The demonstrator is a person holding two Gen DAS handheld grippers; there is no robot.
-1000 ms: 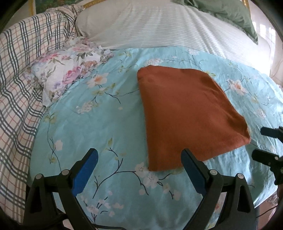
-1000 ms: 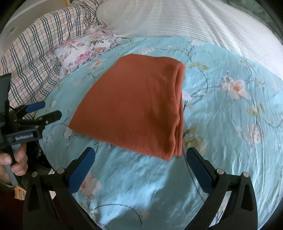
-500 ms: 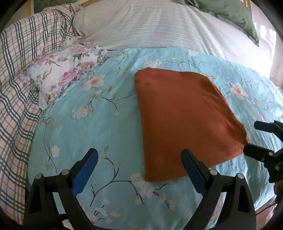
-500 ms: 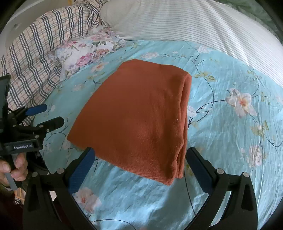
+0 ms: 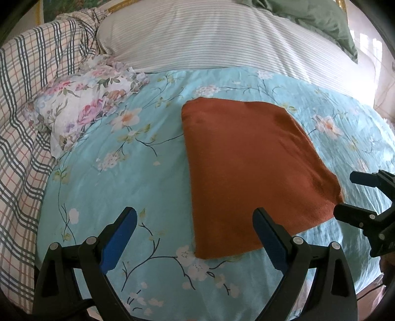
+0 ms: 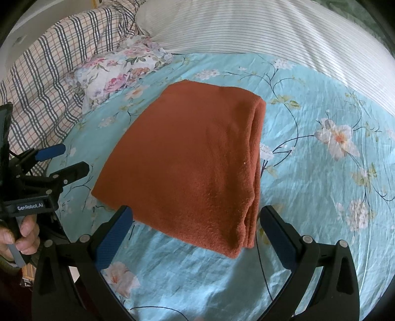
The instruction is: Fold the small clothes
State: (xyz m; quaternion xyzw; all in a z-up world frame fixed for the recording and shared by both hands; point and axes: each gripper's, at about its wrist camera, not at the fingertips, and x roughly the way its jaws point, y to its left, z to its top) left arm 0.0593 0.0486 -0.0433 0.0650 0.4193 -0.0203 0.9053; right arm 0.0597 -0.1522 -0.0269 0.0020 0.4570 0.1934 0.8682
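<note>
A rust-orange garment lies folded flat in a rectangle on the light-blue floral bedspread; it also shows in the right wrist view, with its stacked fold edges on the right side. My left gripper is open and empty, just short of the garment's near-left corner. My right gripper is open and empty, its jaws wide on either side of the garment's near edge. The right gripper also shows at the right edge of the left wrist view, and the left gripper at the left of the right wrist view.
A floral pillow lies left of the garment. A plaid blanket covers the far left. A white striped duvet lies behind, with a green pillow at the back right.
Both grippers have moved in closer to the garment's near edge. The garment has not moved. Both grippers stayed open.
</note>
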